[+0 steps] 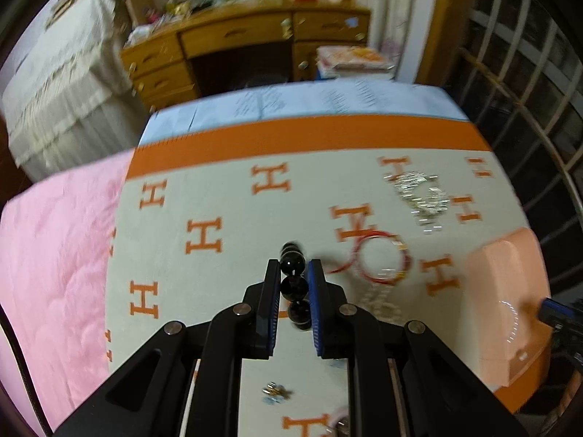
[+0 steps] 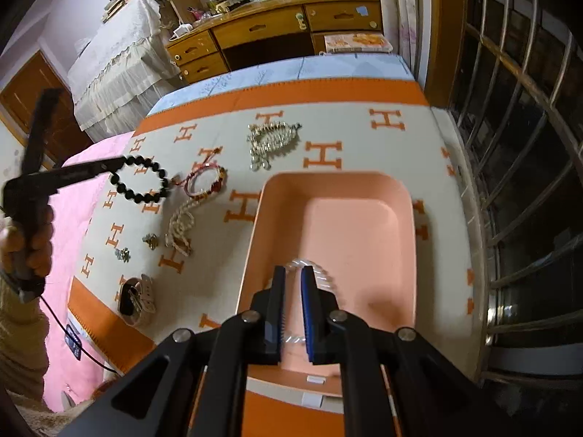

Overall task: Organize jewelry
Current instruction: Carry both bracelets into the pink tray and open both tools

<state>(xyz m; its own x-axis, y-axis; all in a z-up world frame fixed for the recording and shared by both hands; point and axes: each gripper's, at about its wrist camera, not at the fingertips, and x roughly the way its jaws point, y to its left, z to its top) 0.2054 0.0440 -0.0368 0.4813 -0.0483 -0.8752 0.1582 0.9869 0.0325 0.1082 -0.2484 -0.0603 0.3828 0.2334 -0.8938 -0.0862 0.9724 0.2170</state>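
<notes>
My left gripper (image 1: 294, 269) is shut on a black bead bracelet (image 1: 293, 281) and holds it above the H-patterned blanket; the bracelet also shows hanging from it in the right wrist view (image 2: 140, 179). My right gripper (image 2: 292, 273) is shut on a clear bead bracelet (image 2: 320, 273) over the pink tray (image 2: 339, 185). The tray also shows at the right in the left wrist view (image 1: 506, 291). On the blanket lie a red bangle (image 2: 206, 180), a pearl necklace (image 2: 180, 225), a silver chain pile (image 2: 271, 140), two small earrings (image 2: 150, 240) and a watch (image 2: 136, 300).
The blanket (image 2: 346, 134) covers a bed beside a barred window (image 2: 517, 145) on the right. A pink quilt (image 1: 54, 255) lies at the left. A wooden desk (image 2: 277, 29) stands beyond the bed's far end.
</notes>
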